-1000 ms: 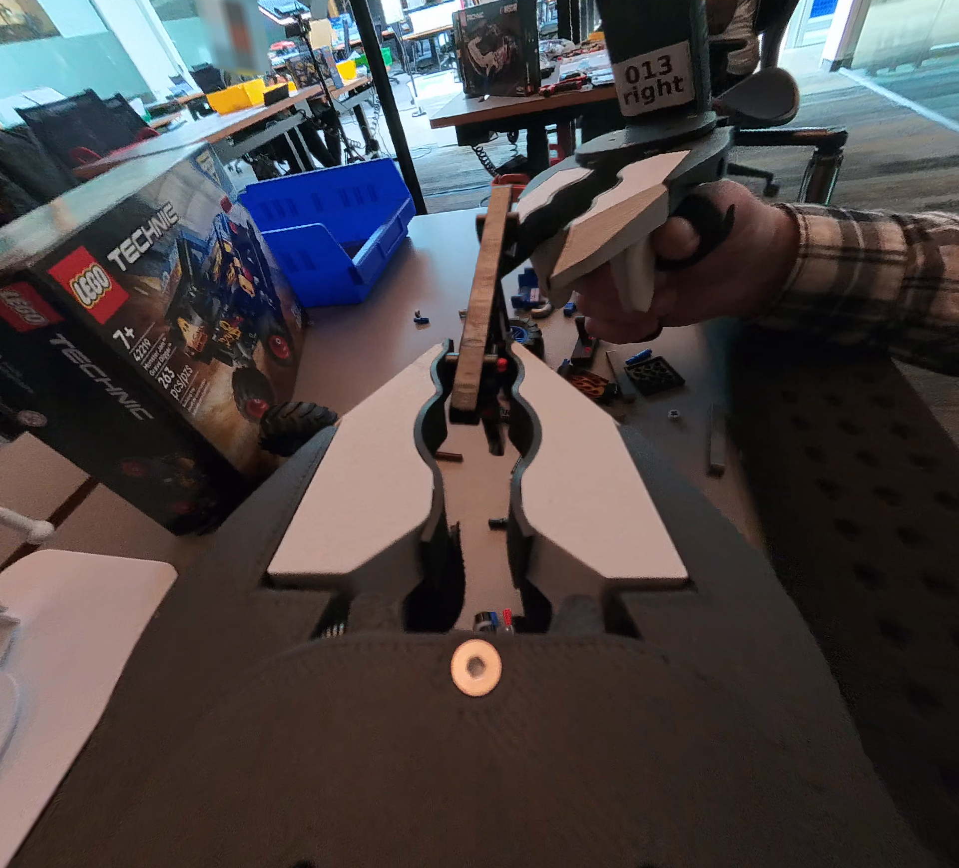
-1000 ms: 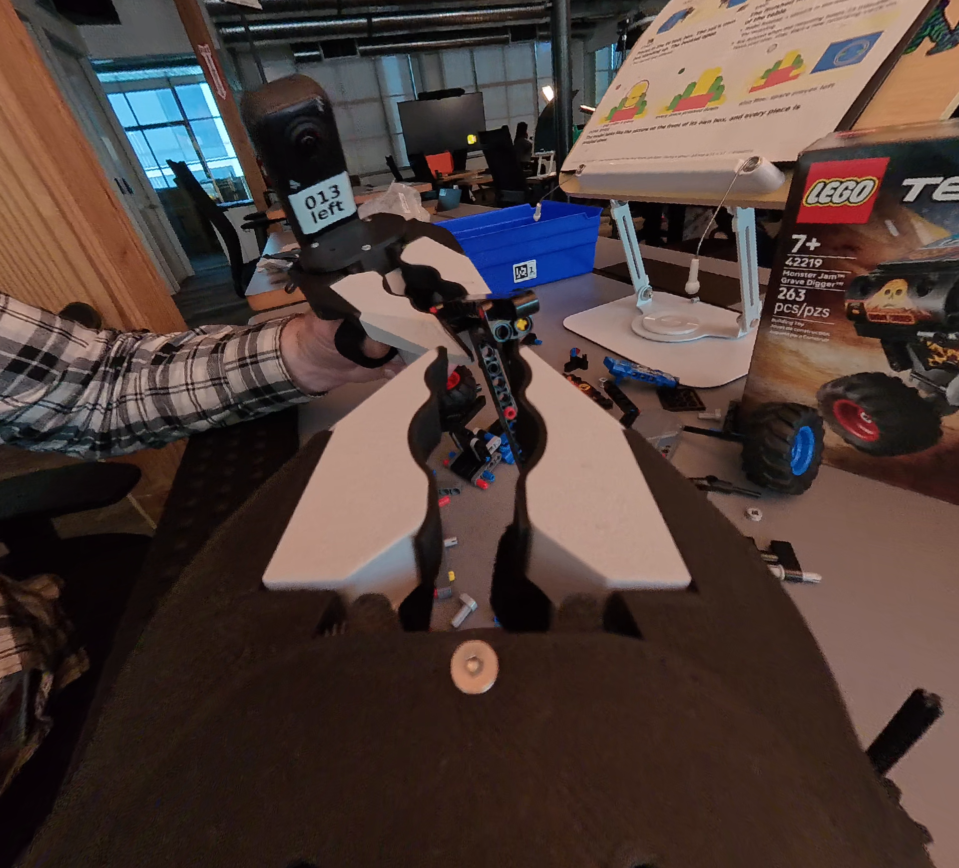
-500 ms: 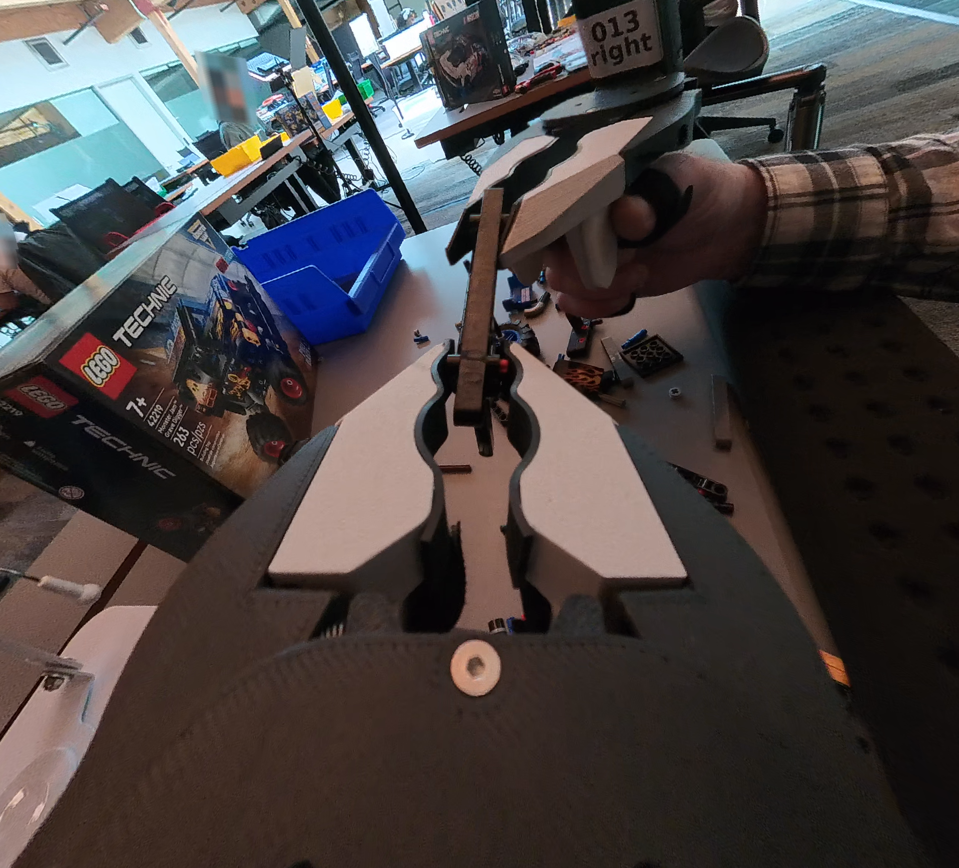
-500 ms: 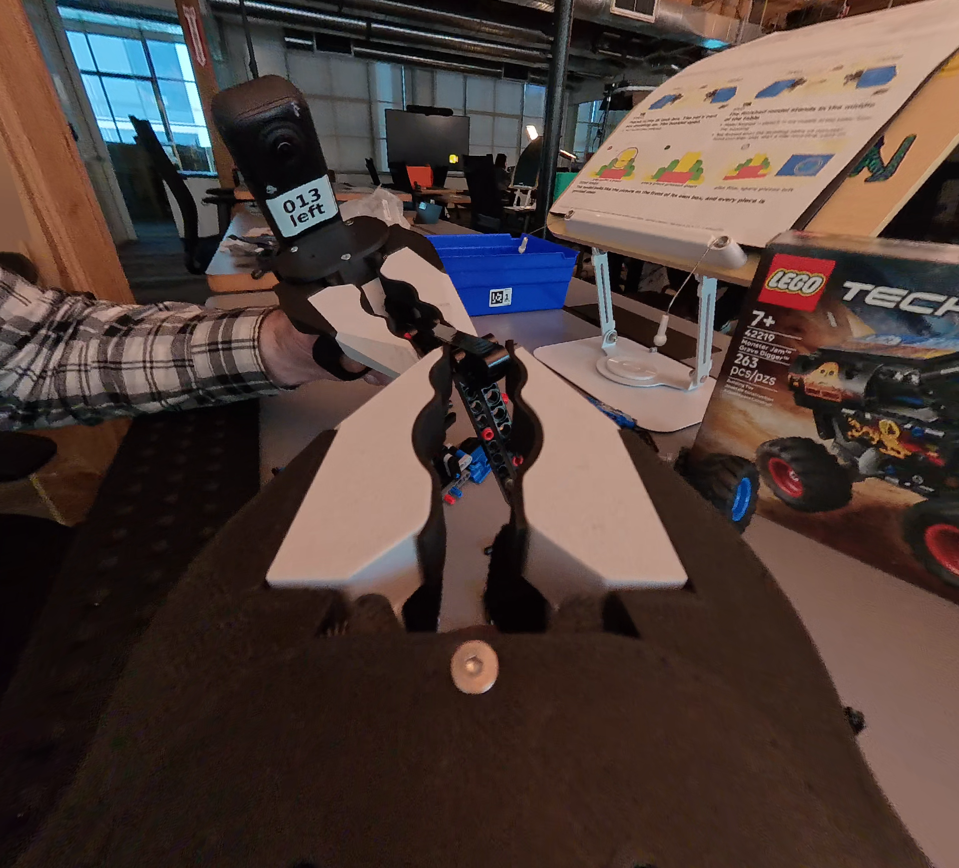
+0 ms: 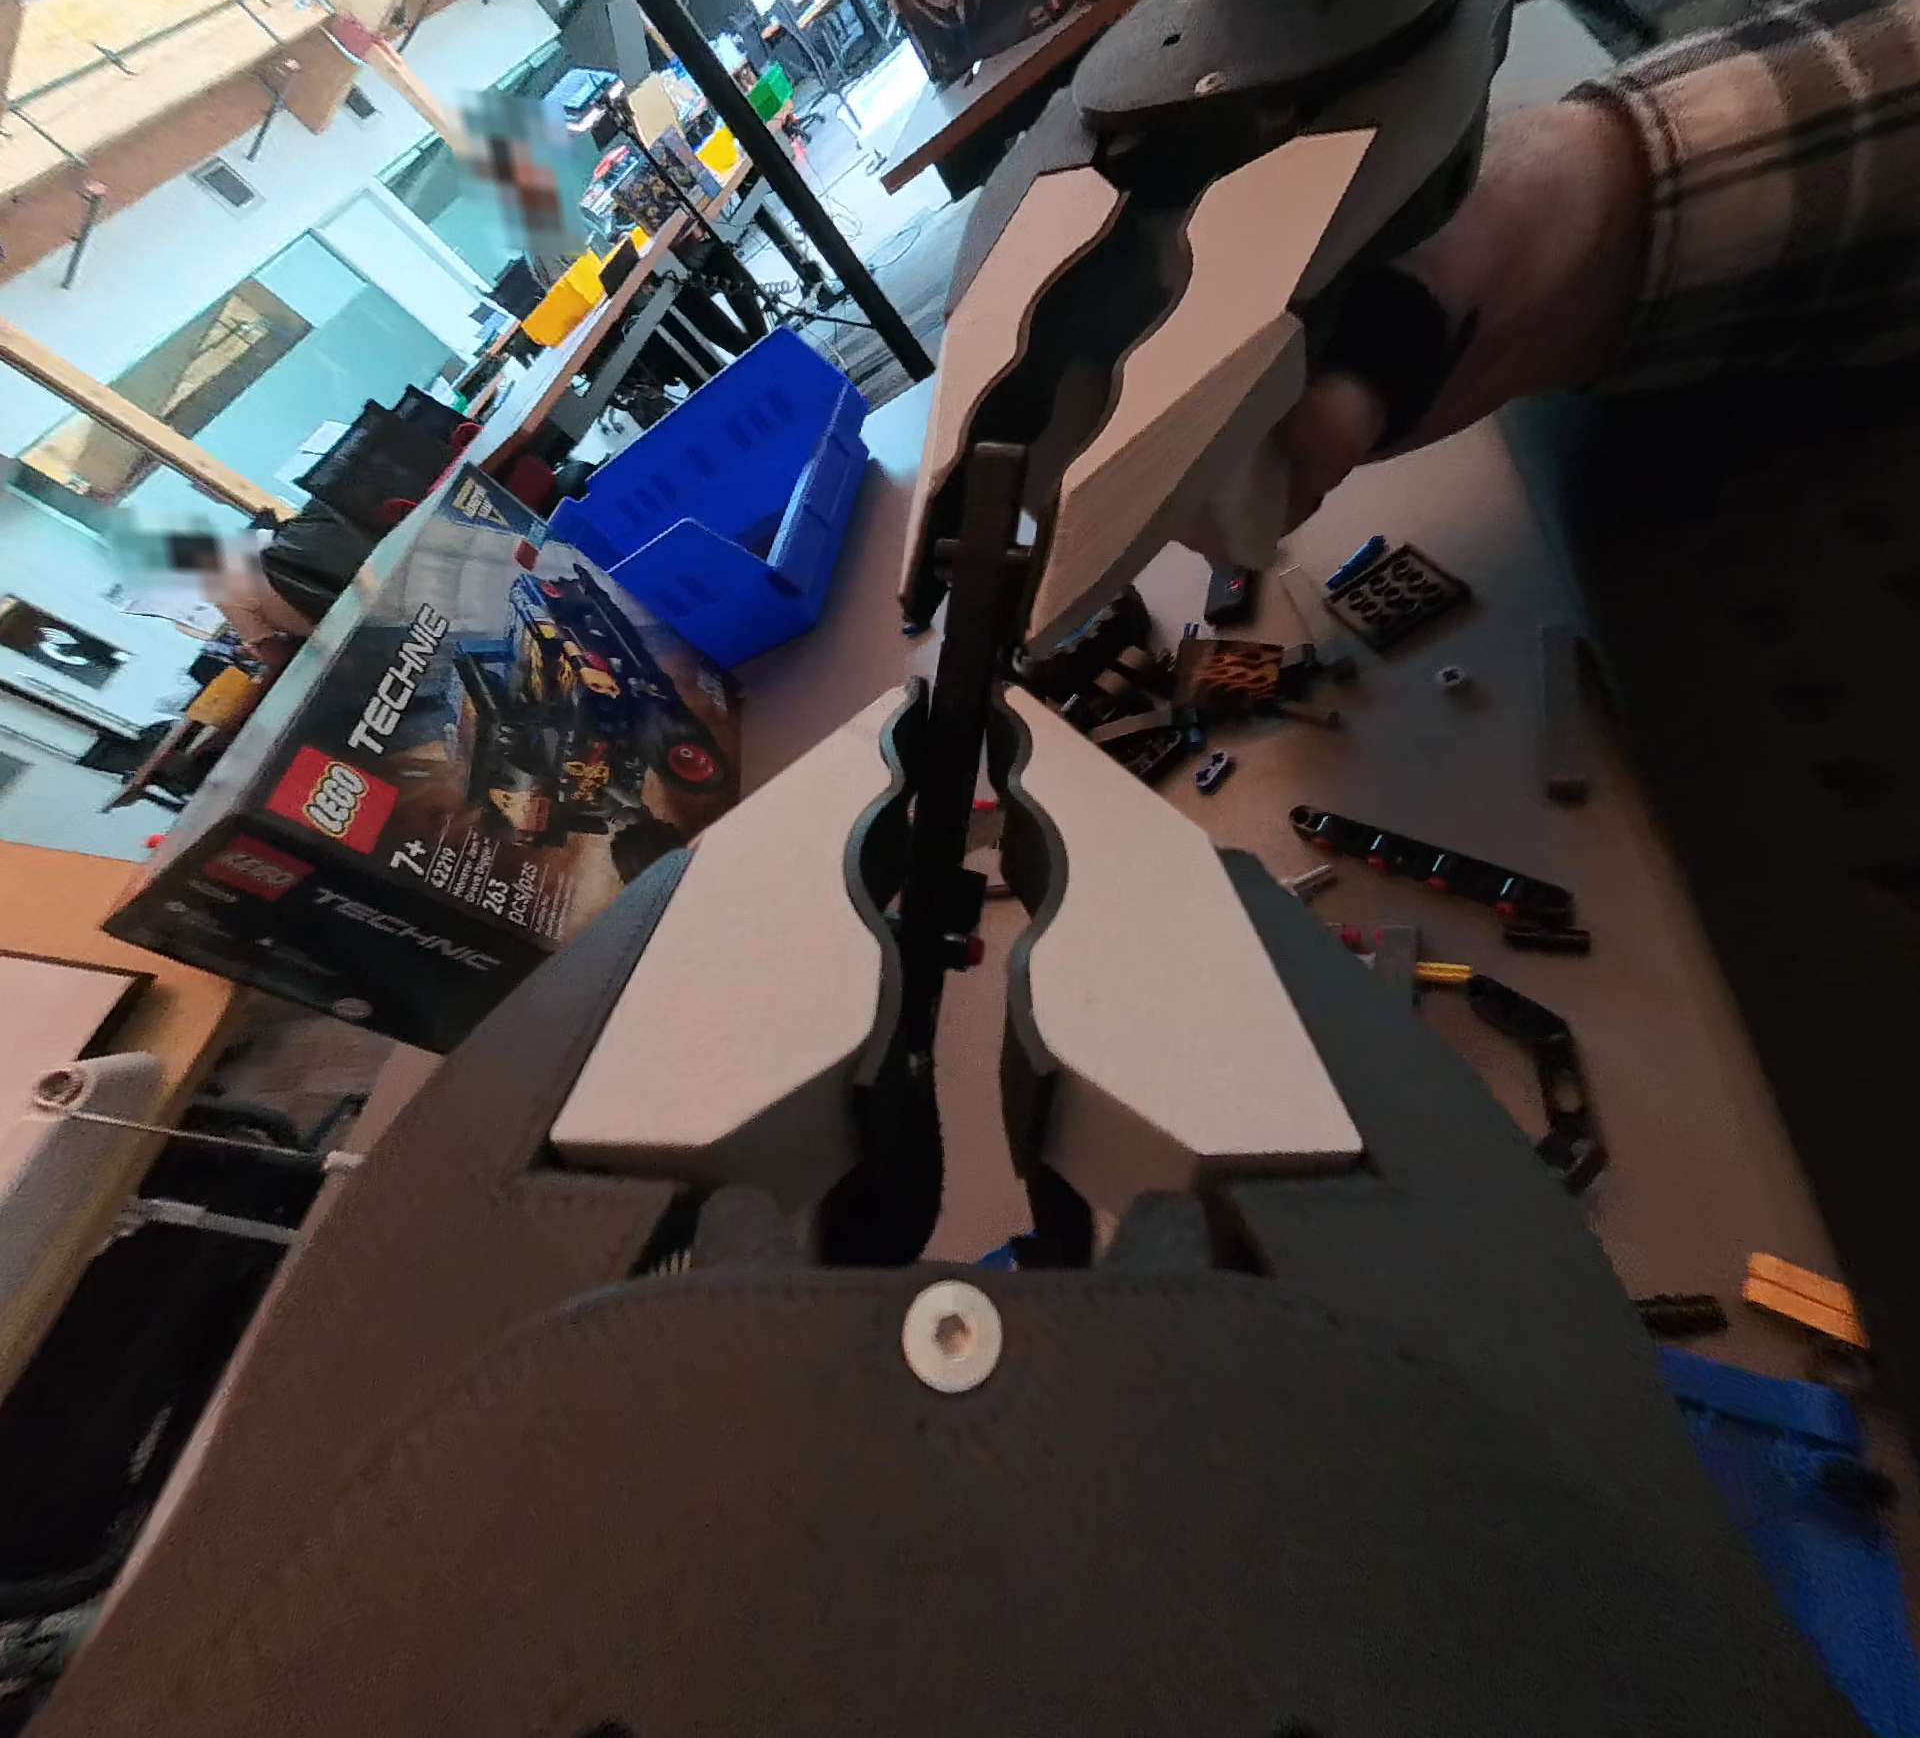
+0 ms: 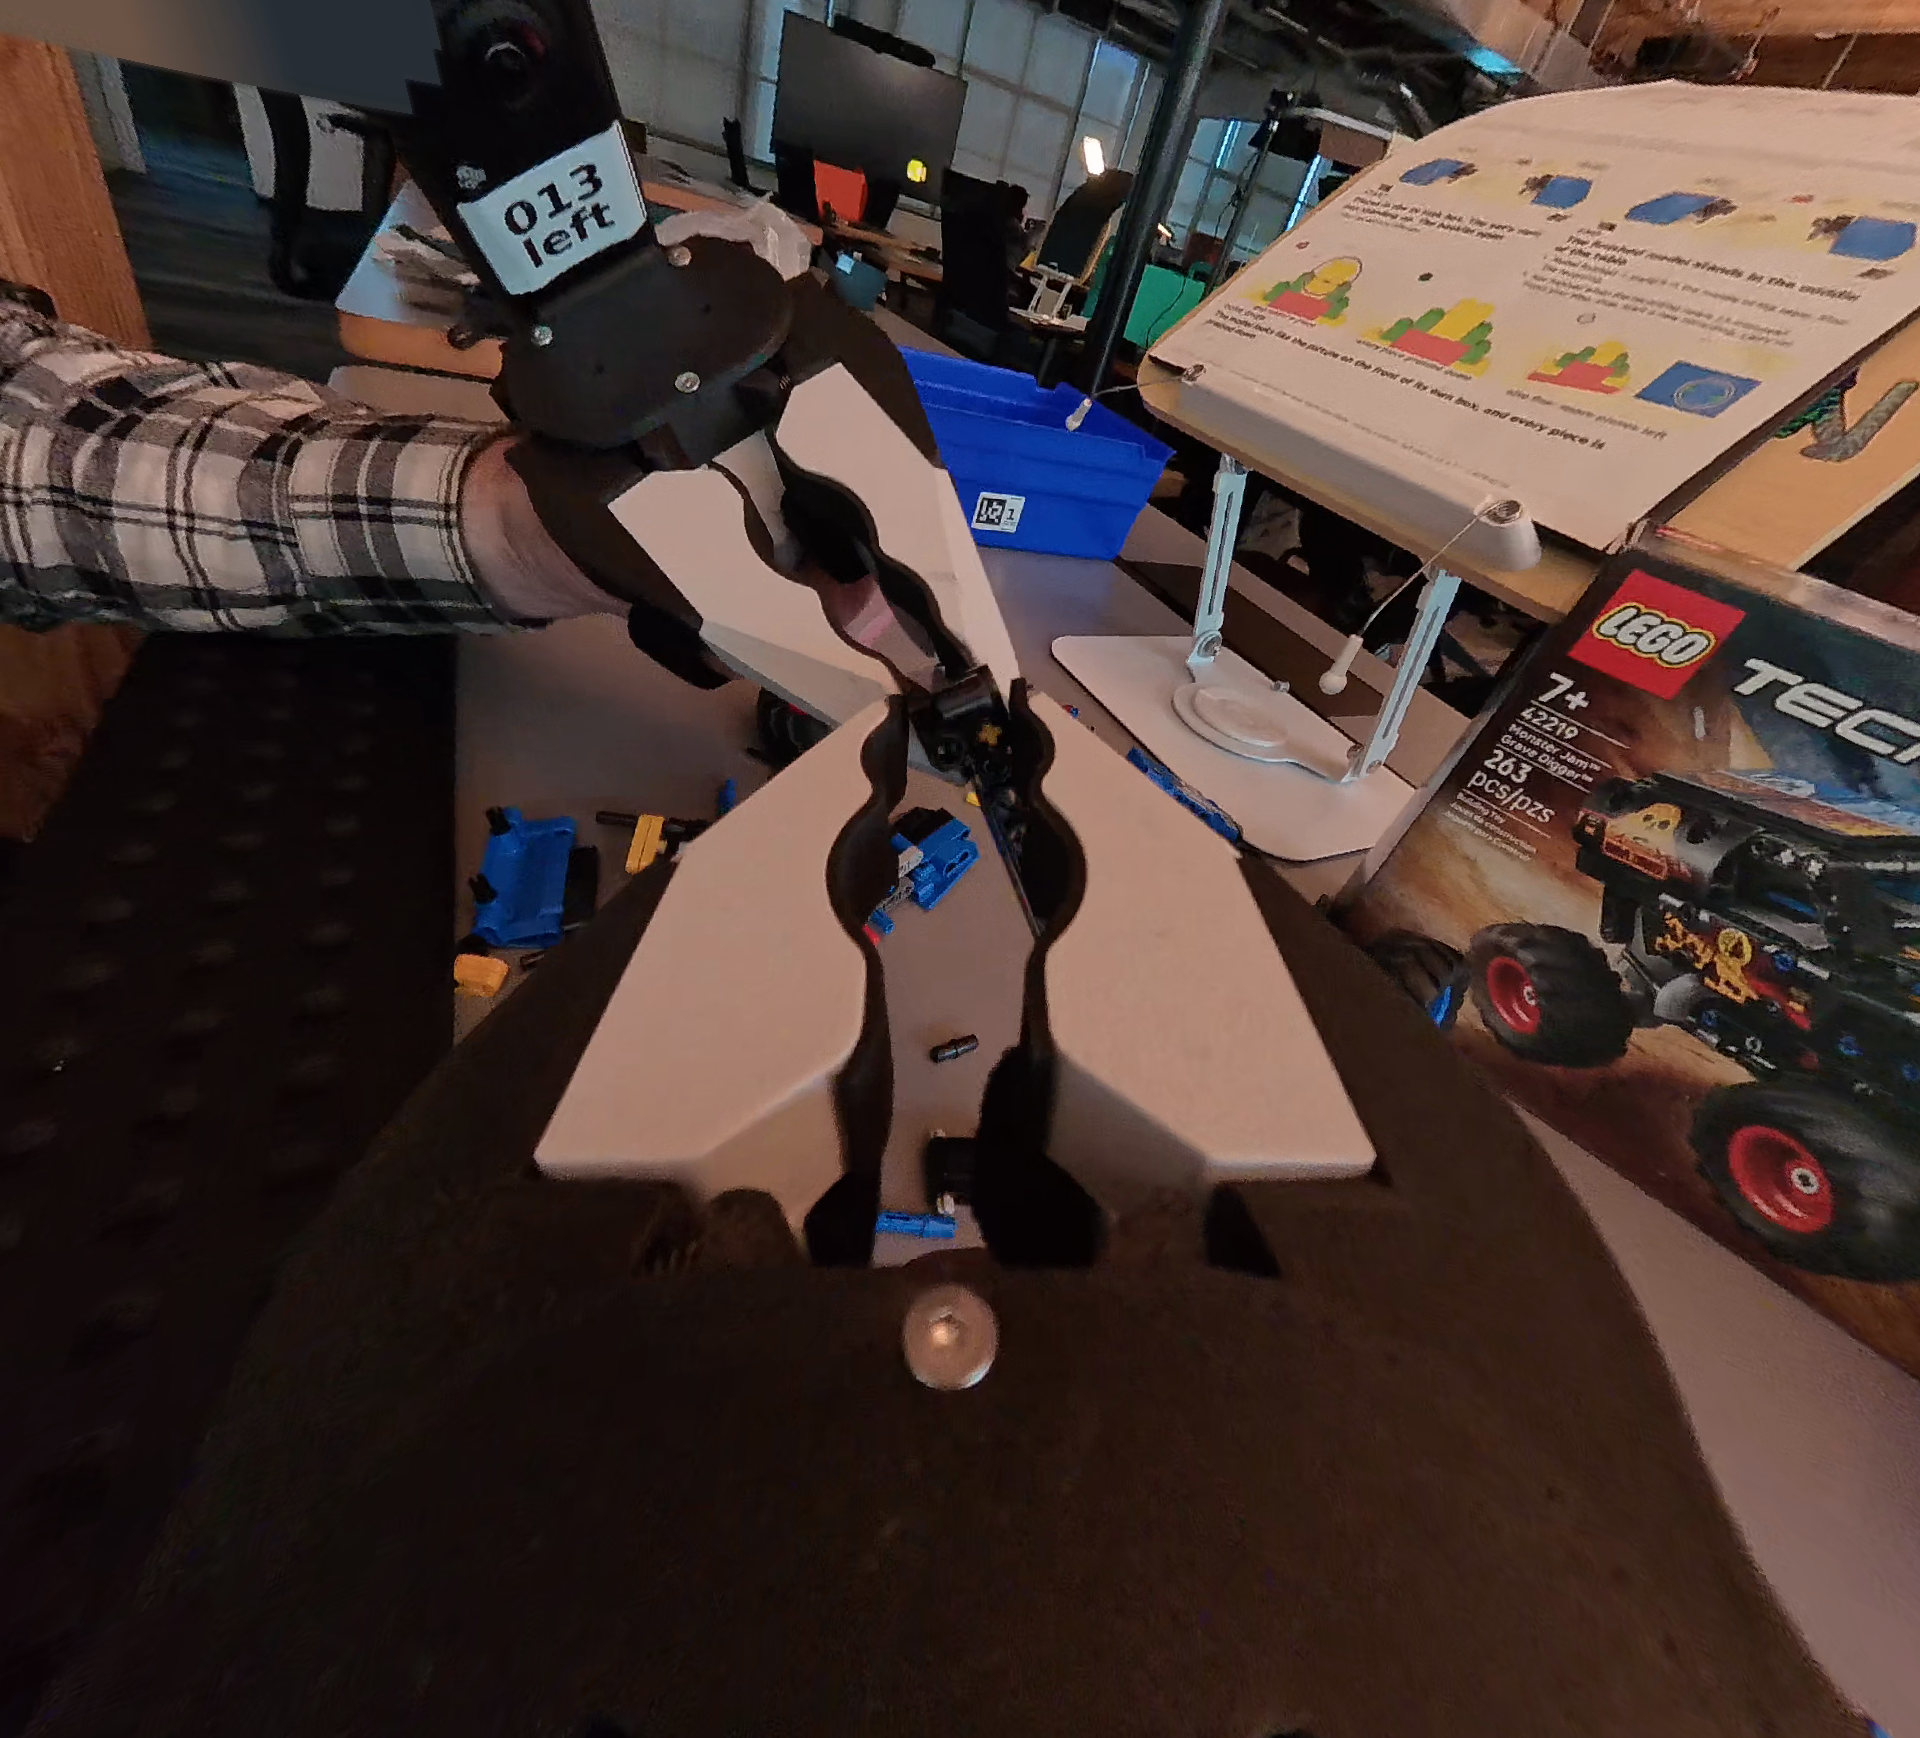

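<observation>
Above the grey table [image 5: 1434,483], just right of the toy box [image 5: 436,784], a long dark beam assembly [image 5: 951,753] hangs between both tools. Left gripper [image 5: 956,722] is clamped on its near end; right gripper [image 5: 987,535] is clamped on the far end. Loose parts [image 5: 1423,857] lie scattered right of the box, a blue bin [image 5: 727,493] behind it, a white stand [image 6: 1247,712] beside it.

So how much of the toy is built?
Not much, it seems. Built: one long black beam. In hand: the left tool and the right tool are both shut on that beam, one at each end. Left: many loose pieces lie unjoined on the table.
</observation>
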